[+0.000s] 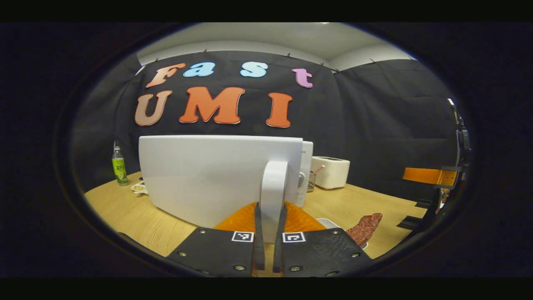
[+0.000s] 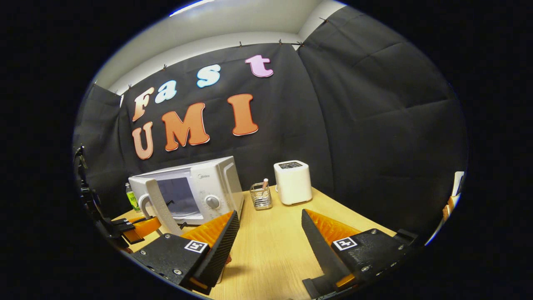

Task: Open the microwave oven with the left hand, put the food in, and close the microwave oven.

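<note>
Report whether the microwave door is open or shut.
Open: the door has swung out from the microwave, and the left claw is shut on its handle.

A staged recording booth, apparently mocked up as a kitchen: black cloth wall (image 2: 354, 125), wooden surface (image 2: 270, 237) carrying a microwave oven (image 2: 208, 187), toaster (image 2: 292, 182), utensil holder (image 2: 260, 196) and green bottle (image 1: 119, 166).

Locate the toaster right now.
In the right gripper view the toaster stands at the back of the table, right of the microwave, with a wire holder between them.
</note>
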A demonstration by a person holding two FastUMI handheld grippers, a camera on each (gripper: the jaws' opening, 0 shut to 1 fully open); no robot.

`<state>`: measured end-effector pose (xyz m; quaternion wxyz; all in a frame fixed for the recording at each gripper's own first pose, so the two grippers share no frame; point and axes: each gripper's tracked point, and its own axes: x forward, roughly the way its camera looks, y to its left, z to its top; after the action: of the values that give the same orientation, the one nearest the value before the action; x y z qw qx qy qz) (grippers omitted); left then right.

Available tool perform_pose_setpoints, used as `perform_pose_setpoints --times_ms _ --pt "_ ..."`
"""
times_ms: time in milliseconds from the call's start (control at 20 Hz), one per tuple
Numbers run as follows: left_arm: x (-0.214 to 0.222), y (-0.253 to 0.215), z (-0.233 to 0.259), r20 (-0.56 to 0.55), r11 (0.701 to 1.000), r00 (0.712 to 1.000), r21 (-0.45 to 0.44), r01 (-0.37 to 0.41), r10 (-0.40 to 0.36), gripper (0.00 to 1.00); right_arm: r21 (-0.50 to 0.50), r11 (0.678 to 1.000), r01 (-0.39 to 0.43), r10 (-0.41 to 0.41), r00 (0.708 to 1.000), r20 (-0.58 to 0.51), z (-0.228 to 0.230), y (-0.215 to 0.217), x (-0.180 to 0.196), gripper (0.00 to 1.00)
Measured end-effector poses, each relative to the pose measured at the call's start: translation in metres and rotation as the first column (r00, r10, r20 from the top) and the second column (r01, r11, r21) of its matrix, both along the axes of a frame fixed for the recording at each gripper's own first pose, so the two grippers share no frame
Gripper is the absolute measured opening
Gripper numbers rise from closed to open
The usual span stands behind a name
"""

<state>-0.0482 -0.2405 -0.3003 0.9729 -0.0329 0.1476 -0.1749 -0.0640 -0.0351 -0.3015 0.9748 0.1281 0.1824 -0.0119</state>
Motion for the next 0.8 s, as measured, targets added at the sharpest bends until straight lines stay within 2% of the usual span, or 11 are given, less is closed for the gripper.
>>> perform_pose_setpoints --times_ms 150,200,300,350,550,800 --pt "-0.025 0.025 0.007 0.017 1.000 1.000 -0.009 -0.005 0.005 0.12 -0.009 0.999 -0.048 0.048 0.998 -0.031 -0.009 0.024 -0.006 0.94" --pt "-0.034 0.035 0.010 0.024 1.000 1.000 -0.010 -0.014 0.014 0.15 -0.013 0.998 -0.064 0.064 0.997 -0.045 -0.013 0.032 -0.008 0.94" --pt "-0.051 0.058 0.016 0.038 0.999 0.999 -0.011 -0.033 0.034 0.14 -0.020 0.996 -0.091 0.089 0.993 -0.072 -0.021 0.046 -0.012 0.94" --pt "-0.058 0.070 0.018 0.046 0.999 0.998 -0.014 -0.043 0.044 0.19 -0.019 0.994 -0.103 0.101 0.991 -0.083 -0.024 0.052 -0.015 0.94" --pt "-0.080 0.123 0.024 0.052 0.993 0.992 -0.007 -0.115 0.116 0.21 -0.003 0.993 -0.119 0.118 0.983 -0.139 -0.041 0.072 -0.017 0.94" --pt "-0.101 0.201 0.030 0.073 0.969 0.969 0.068 -0.239 0.234 0.39 0.013 0.993 -0.118 0.118 0.972 -0.204 -0.058 0.091 -0.020 0.94"
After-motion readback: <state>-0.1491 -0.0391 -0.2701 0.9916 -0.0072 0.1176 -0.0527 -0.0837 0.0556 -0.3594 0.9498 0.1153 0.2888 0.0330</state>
